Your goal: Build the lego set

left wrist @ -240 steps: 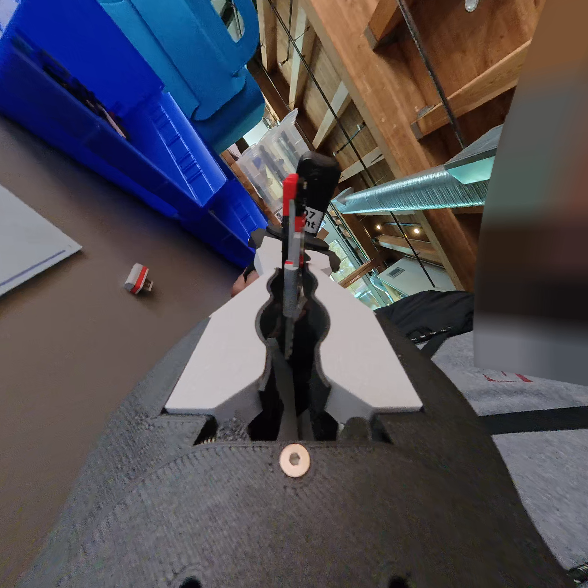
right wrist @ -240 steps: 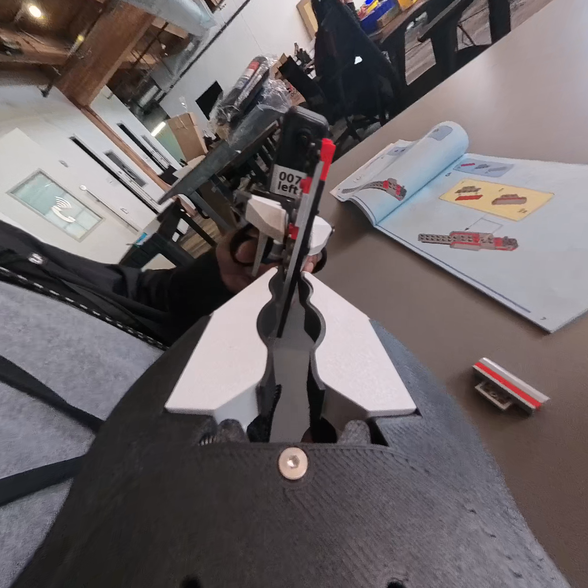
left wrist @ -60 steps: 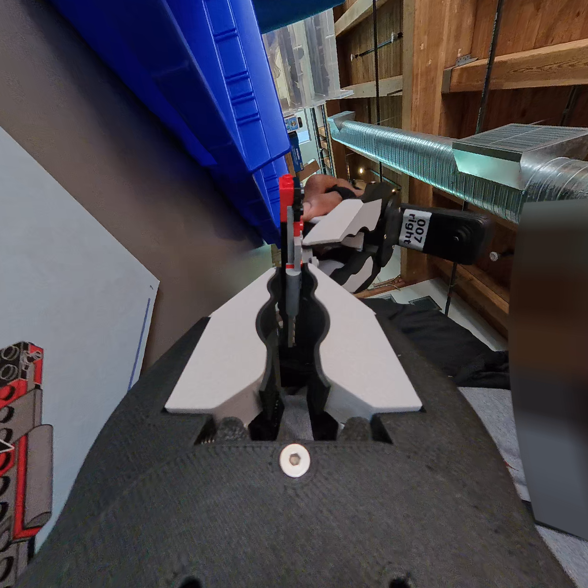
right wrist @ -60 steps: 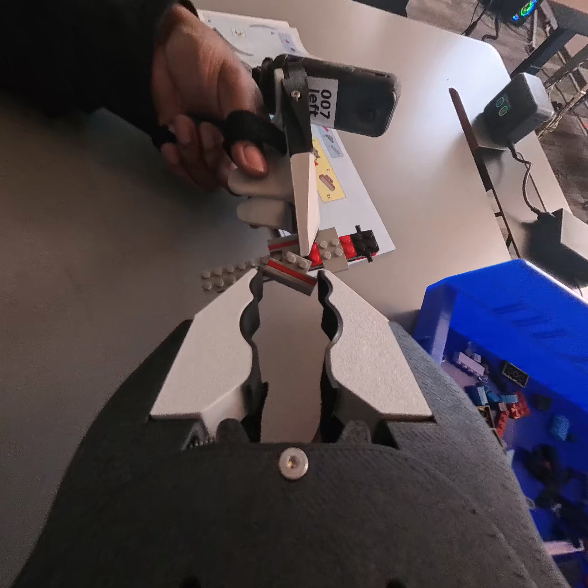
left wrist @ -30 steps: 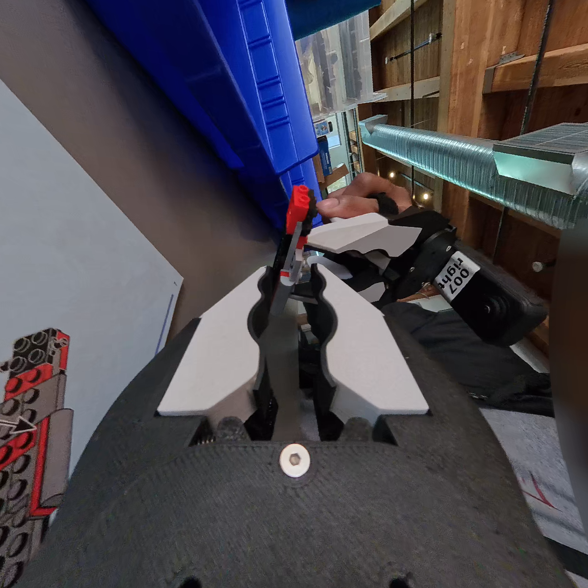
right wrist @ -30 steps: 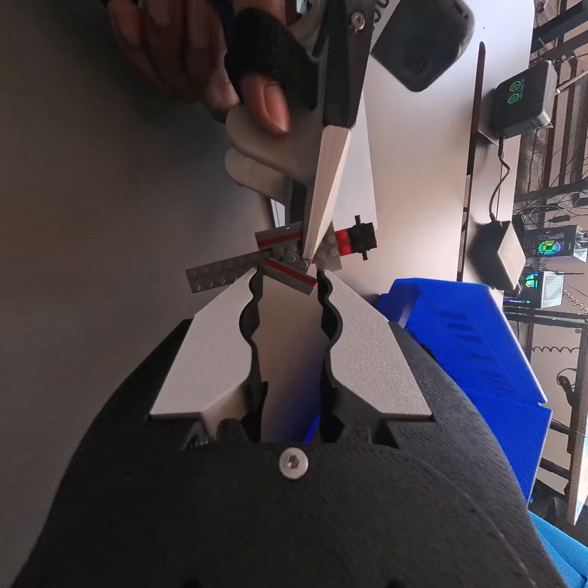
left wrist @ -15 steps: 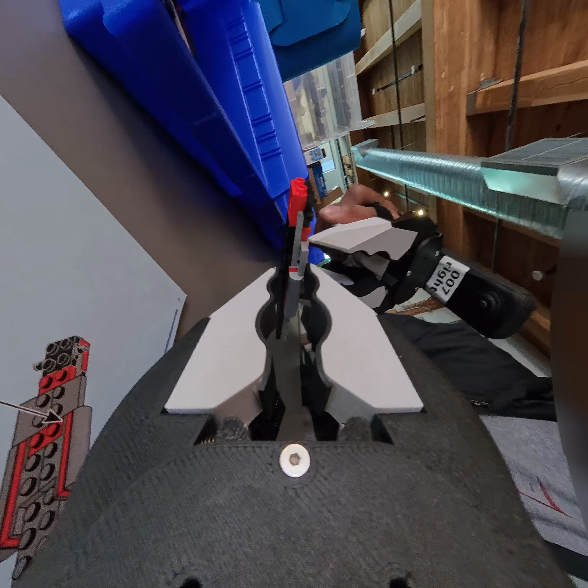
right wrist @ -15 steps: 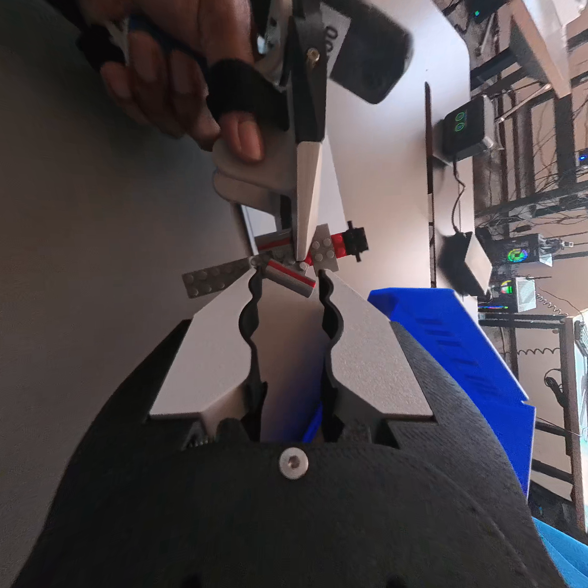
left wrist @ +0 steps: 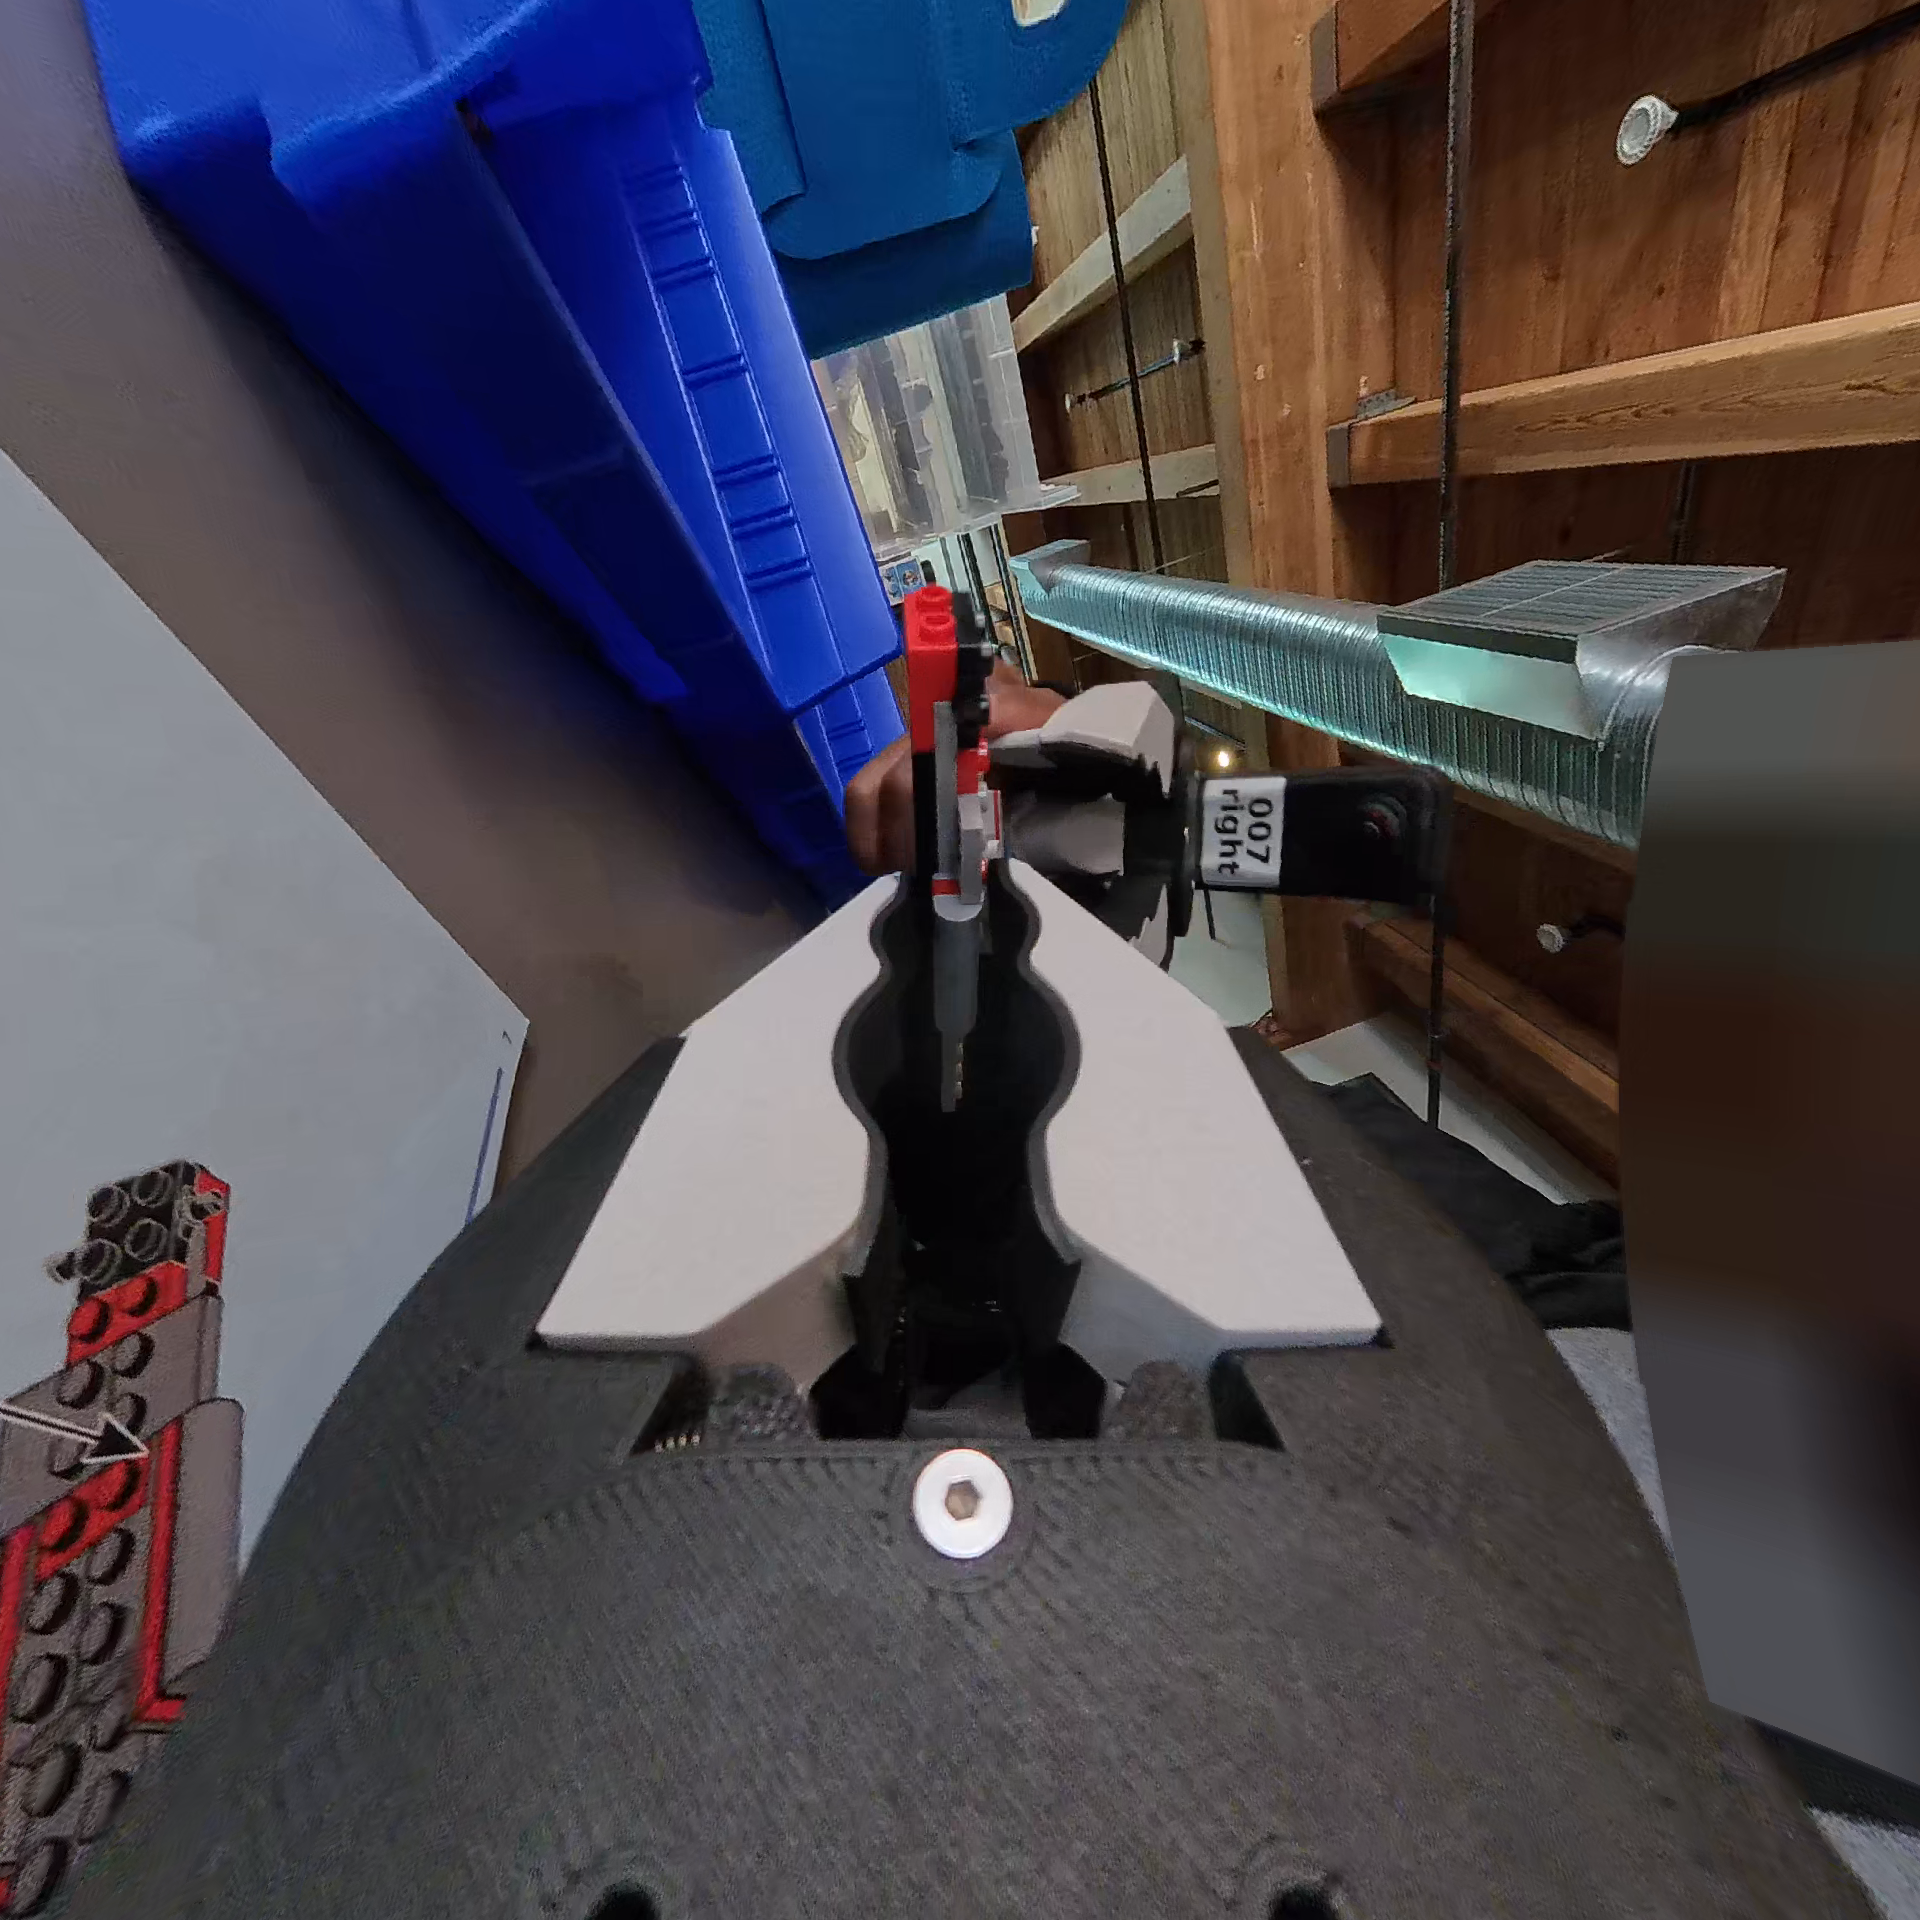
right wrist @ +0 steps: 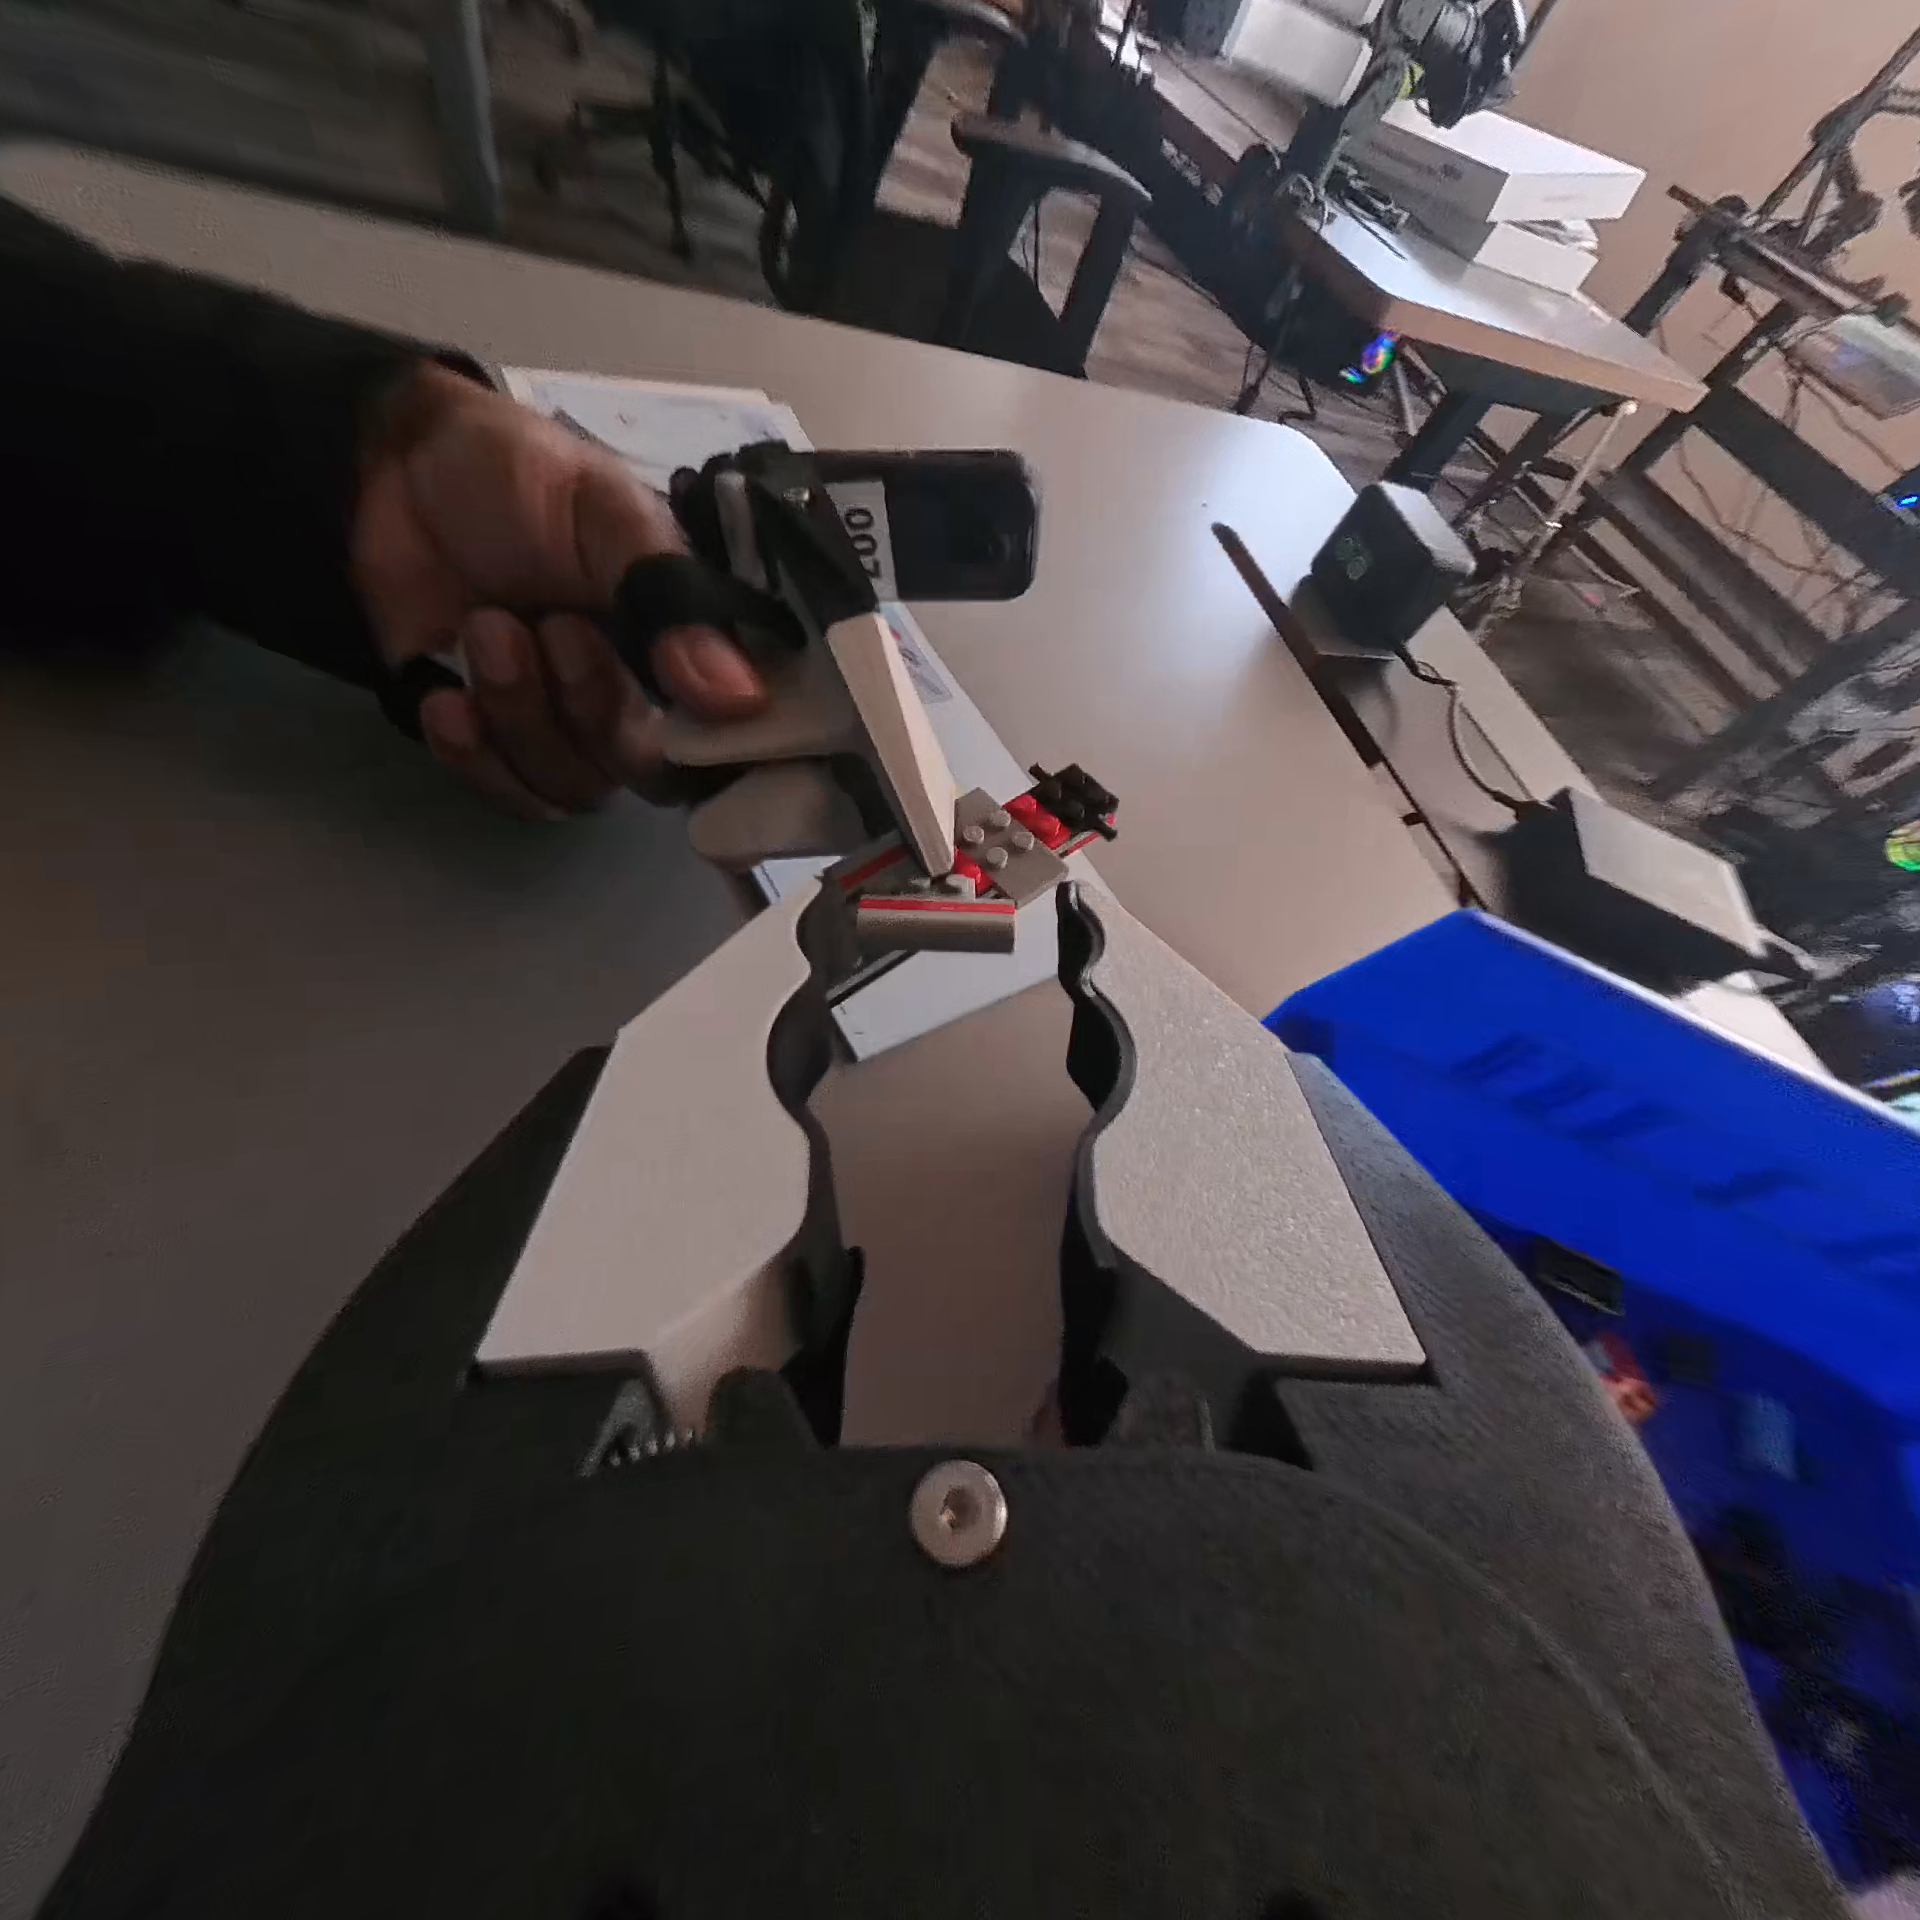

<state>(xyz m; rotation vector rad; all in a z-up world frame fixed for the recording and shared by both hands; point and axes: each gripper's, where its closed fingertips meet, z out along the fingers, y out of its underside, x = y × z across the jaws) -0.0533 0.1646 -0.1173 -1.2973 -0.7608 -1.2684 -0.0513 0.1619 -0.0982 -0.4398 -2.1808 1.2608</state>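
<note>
My left gripper (left wrist: 951, 883) is shut on the lego assembly (left wrist: 940, 748), a grey plate with red and black bricks, seen edge-on and upright. The right wrist view shows the assembly (right wrist: 1018, 847) studs-up under one of the left gripper's fingers (right wrist: 888, 717). My right gripper (right wrist: 940, 914) holds a grey slope piece with a red stripe (right wrist: 935, 928) level between its tips, against the assembly's near side. The right gripper (left wrist: 1070, 790) also shows in the left wrist view, just right of the assembly.
Blue bins (left wrist: 520, 312) stand along the table; one with loose bricks is at my right (right wrist: 1662, 1143). The instruction booklet (left wrist: 156, 935) lies on the table, under the assembly (right wrist: 935, 997). A black device with a cable (right wrist: 1382, 566) sits farther off. A hand (right wrist: 499, 582) grips the left gripper. Left and right tips are no more than a few centimetres apart.
Eight seconds ago both grippers held the assembly and the slope piece lay on the table. Within the last second, the piece turned from tilted to level against the assembly, and both views swung.
</note>
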